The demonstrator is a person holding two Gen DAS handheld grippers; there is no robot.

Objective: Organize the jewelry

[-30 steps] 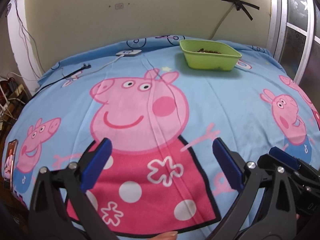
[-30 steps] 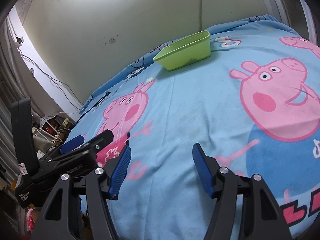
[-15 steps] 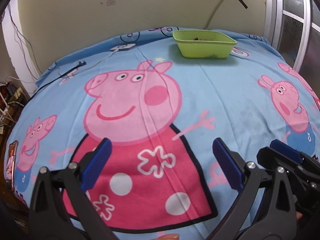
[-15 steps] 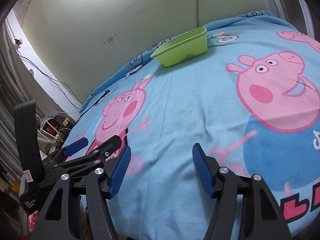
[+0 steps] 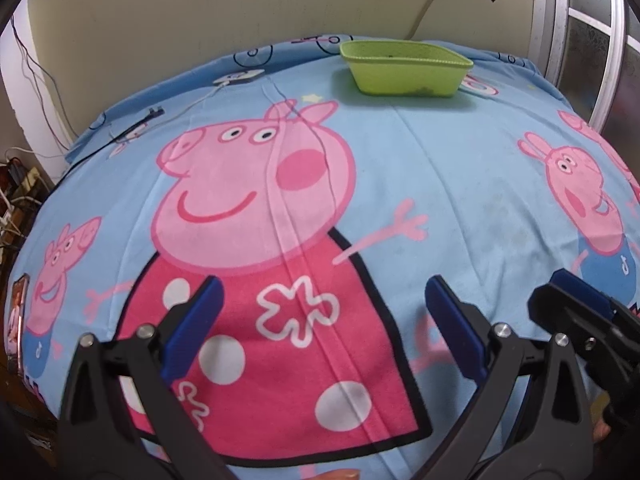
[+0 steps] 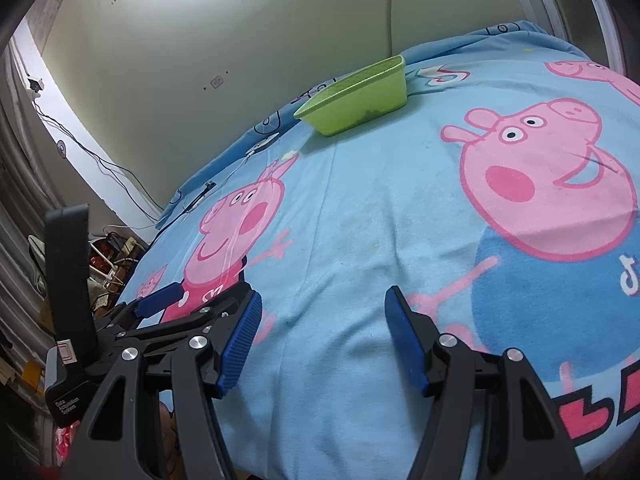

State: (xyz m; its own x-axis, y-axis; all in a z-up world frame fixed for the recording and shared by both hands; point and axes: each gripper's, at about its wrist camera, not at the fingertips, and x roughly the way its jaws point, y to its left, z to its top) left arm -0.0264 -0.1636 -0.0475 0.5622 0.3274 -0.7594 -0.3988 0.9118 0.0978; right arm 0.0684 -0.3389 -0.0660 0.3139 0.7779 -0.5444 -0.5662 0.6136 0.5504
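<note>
A lime-green plastic basket (image 5: 404,68) stands at the far end of a blue cartoon-pig blanket (image 5: 460,184); dark small items lie at its bottom, too small to tell. It also shows in the right wrist view (image 6: 356,100). My left gripper (image 5: 320,320) is open and empty, low over the near part of the blanket. My right gripper (image 6: 322,336) is open and empty, close beside the left gripper, which shows at the lower left of the right wrist view (image 6: 160,304). No loose jewelry shows on the blanket.
A white charger with cable (image 5: 236,78) and a black cable (image 5: 136,126) lie at the blanket's far left. A phone (image 5: 16,320) lies at the left edge. A wall stands behind and a window frame (image 5: 560,40) is at the right. Clutter sits on the floor to the left (image 6: 112,256).
Both grippers have dropped lower and tilted, so the basket now shows more from the side and less of its inside. Both stay open and empty.
</note>
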